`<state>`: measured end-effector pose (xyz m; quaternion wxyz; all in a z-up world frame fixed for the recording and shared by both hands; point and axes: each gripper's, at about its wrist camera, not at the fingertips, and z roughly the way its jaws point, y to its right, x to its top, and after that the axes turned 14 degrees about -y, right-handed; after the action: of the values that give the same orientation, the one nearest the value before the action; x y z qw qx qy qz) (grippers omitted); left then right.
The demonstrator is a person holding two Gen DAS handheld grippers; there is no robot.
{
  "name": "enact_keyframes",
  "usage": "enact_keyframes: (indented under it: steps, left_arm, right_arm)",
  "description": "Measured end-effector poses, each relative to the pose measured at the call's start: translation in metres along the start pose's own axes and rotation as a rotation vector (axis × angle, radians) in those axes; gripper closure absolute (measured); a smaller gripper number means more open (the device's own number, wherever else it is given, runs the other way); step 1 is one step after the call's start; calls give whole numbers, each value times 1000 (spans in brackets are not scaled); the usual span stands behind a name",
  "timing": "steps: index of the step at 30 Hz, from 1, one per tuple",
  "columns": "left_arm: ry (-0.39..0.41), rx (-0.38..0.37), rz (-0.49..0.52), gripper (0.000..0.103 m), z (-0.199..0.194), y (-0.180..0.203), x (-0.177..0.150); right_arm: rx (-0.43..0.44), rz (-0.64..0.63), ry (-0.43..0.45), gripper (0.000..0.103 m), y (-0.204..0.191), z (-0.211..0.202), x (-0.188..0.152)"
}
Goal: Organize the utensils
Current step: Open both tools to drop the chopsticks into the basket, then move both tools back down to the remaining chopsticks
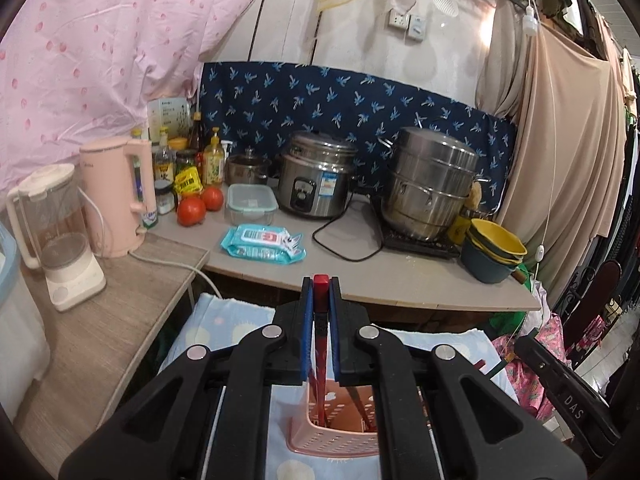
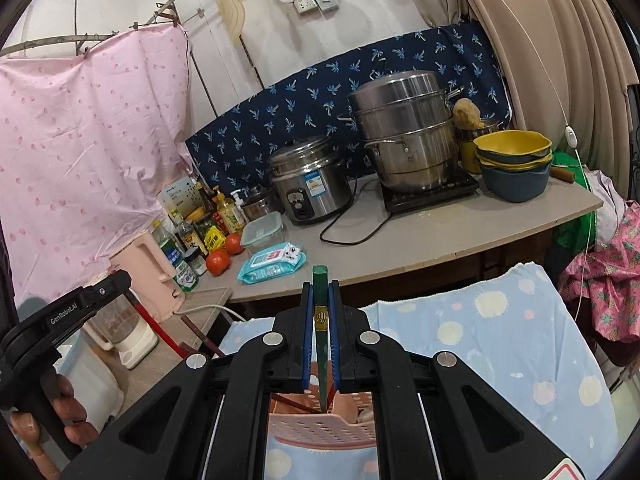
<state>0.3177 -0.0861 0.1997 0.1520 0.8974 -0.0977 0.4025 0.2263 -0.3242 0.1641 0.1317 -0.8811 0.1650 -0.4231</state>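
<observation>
The pale grey countertop [image 1: 400, 276] runs along the wall, its front edge just beyond both grippers; its back half is crowded, while a bare strip is left along the front edge; a lower wood-grain side table [image 1: 132, 304] butts against its left end. Nearer the cameras lies the light blue cloth with pale dots [image 2: 500, 344], mostly bare to the right, its far edge close under the countertop's lip. On the countertop stand the tiered stainless steel steamer pot [image 2: 404, 136], the steel rice cooker [image 1: 316, 180] and the stack of yellow and dark blue bowls [image 2: 514, 164] near the right end; the blue wet-wipes packet [image 1: 262, 243] lies in the open strip, with two red tomatoes [image 1: 200, 205] behind it to the left.

The pink perforated plastic utensil basket [image 1: 334, 438] sits on the cloth, directly below both grippers; its rim is partly hidden by the black jaws.

The left gripper [image 1: 321, 292] is clamped narrow on a red chopstick [image 1: 320, 320], which stands nearly upright with its lower end down inside the basket; the right gripper [image 2: 321, 296] is pinched tight on a dark green chopstick [image 2: 321, 356], its tip also reaching into the basket. In the right wrist view a hand [image 2: 66, 412] grips the other gripper's handle at the lower left.
</observation>
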Motion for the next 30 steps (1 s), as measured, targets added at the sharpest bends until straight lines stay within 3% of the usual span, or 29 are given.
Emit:
enact_keyframes:
  steps: [5,7,9,12,21,30]
  left_arm:
    - [-24,21,-4,95,9,-3,-8]
    - [-34,33,-10,85,11,-5,-11]
    - [-32,44,-18,65,11,-6,-13]
    - [-33,54,-21,64,9,-8,-17]
    - [-59,50,-16,64,1,-8,-34]
    - [-101,54,-3,63,-8,-10,-72]
  right_arm:
    - [-4,-3,-45,96,3,14,-9]
    - [-6,0,-48,91,5,16,-12]
    - [-23,-1,-47,79,5,16,-13]
    - [-25,3,-36,71,6,13,-17]
    - [-14,2,-33,70,6,-6,-31]
    - [-15,-2,-94,70,8,-17,-72]
